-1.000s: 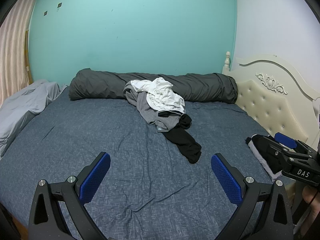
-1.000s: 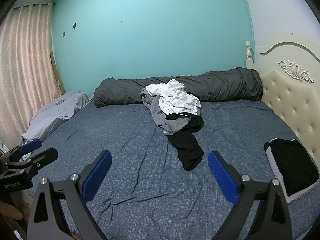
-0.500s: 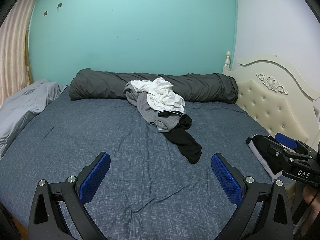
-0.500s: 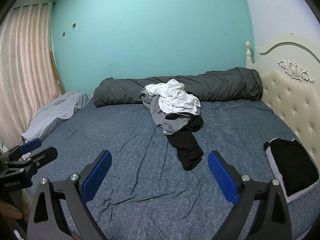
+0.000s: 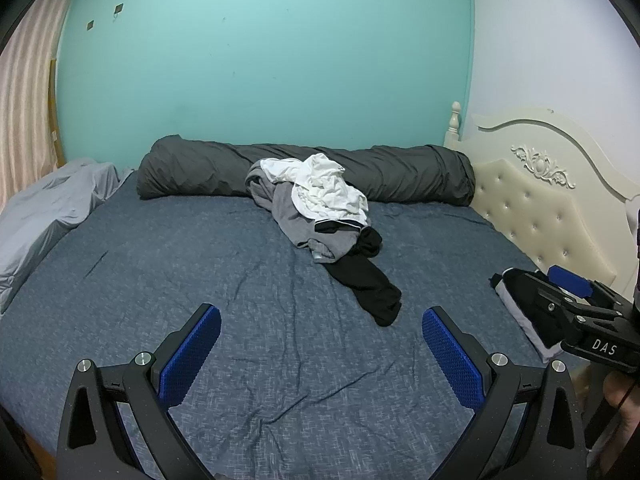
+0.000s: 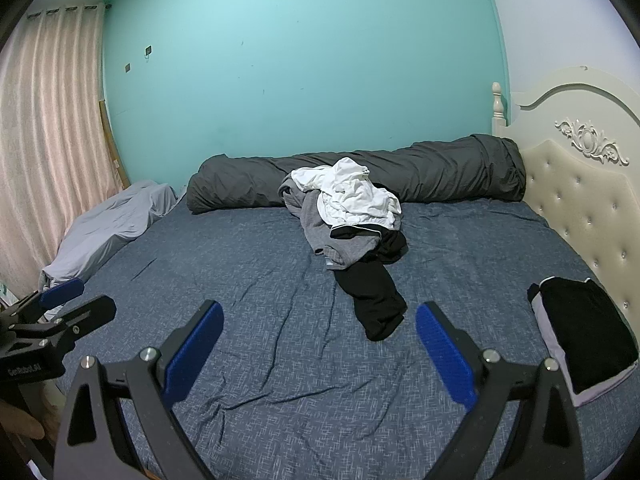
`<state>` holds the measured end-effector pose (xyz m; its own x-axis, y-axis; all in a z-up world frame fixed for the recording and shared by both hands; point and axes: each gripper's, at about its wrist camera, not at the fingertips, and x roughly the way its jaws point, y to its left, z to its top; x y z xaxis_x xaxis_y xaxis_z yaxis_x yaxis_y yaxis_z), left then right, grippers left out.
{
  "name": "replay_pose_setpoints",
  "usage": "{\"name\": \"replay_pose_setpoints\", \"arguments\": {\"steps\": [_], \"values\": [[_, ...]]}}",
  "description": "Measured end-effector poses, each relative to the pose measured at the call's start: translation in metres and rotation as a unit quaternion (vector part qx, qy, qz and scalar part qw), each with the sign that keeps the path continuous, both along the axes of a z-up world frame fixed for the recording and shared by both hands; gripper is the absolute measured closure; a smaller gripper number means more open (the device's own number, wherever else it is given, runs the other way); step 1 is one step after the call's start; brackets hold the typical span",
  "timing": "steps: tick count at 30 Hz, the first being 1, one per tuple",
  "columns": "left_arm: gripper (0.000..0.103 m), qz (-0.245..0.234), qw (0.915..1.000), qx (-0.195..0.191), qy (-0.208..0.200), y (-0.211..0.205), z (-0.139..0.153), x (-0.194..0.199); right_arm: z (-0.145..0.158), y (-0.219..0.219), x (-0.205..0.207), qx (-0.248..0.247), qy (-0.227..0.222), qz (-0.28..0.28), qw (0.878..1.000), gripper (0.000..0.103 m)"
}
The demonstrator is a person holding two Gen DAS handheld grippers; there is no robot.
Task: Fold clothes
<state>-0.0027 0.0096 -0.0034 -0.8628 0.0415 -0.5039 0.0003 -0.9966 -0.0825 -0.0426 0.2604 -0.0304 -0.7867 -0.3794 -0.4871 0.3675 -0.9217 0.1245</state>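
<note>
so far, both tools wait at the near edge of the bed [image 5: 168, 280], nothing gripped

left gripper [image 5: 320, 344] and right gripper [image 6: 320, 340] hang spread wide and empty, likely held back to choose a garment; the clothes pile [image 6: 348, 216] lies mid-bed against the rolled duvet [image 6: 460, 172], white over grey, a black piece [image 6: 374, 300] trailing nearward; a folded black garment [image 6: 580, 336] sits at the bed's headboard side.

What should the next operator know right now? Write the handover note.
Left tongs: open, empty, over the near part of the bed.
Right tongs: open, empty, alongside.
Pile of white, grey and black clothes lies unfolded mid-bed, against the duvet roll.
Done: one folded black piece by the headboard.
Left: fold the whole pile; the black garment is nearest.
</note>
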Motion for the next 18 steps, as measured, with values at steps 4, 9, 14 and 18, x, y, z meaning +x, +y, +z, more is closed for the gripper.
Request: {"name": "replay_pose_setpoints", "arguments": {"steps": [4, 9, 14, 18], "values": [[0.0, 0.0, 1.0, 0.0, 0.002, 0.001, 0.0, 0.0, -0.001, 0.002, 0.0, -0.001, -0.001, -0.001, 1.0, 0.005], [0.0, 0.0, 1.0, 0.004, 0.0, 0.0, -0.001, -0.001, 0.0, 0.002, -0.001, 0.0, -0.001, -0.001, 1.0, 0.005], [0.0, -0.006, 0.9996, 0.028, -0.007, -0.004, -0.01, -0.01, -0.007, 0.006, -0.007, 0.0, -0.005, -0.006, 1.0, 0.005], [0.0, 0.008, 0.9994, 0.032, -0.015, -0.009, -0.023, -0.026, -0.019, 0.008, -0.02, 0.002, -0.017, -0.01, 1.0, 0.005]]}}
